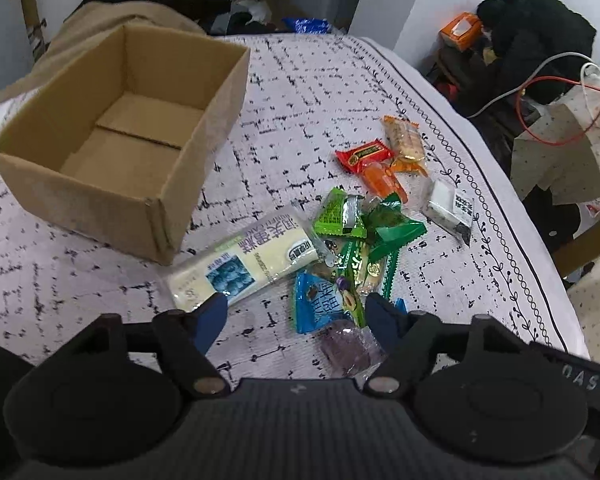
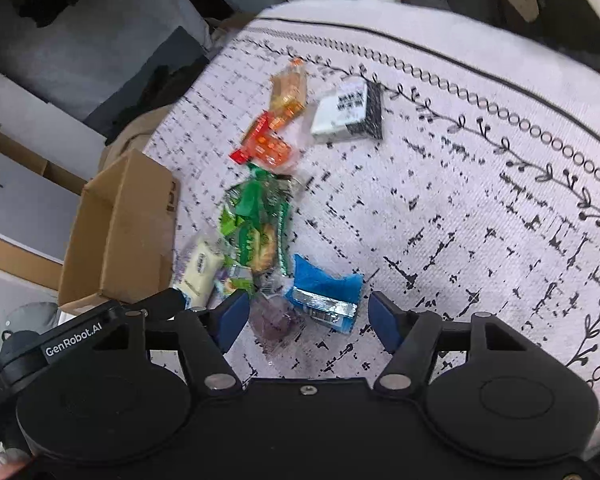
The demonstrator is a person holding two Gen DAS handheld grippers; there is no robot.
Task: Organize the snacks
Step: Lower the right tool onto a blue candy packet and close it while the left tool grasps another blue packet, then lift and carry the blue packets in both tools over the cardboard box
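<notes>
Across the whole frame of both views spreads a white patterned cloth (image 1: 300,92) covering the worktop, and at the upper left of the left wrist view stands an open cardboard box (image 1: 120,136), its floor bare. To the lower right of the box lies the scatter of snacks: largest is a long pale cake pack (image 1: 244,258) just beside the box's near corner, then a cluster of green packets (image 1: 364,224), a white-and-black packet (image 1: 450,208) toward the cloth's bordered edge, a red bar (image 1: 364,155) and orange packets (image 1: 404,140) farther up, a blue packet (image 1: 320,300) and a small purple sweet (image 1: 348,346) lowest in the frame. No snack is in the box, so the sorting looks barely begun, at the approach to a first pick. The left tool (image 1: 296,316) hangs with its jaws wide and empty, the blue packet and purple sweet lying between its fingertips. The right tool (image 2: 308,316) is likewise spread wide and empty, over the purple sweet (image 2: 276,322) and a blue packet (image 2: 324,292). The next move probably calls for lowering one tool onto a single packet, closing, and carrying it up-left to the box.
</notes>
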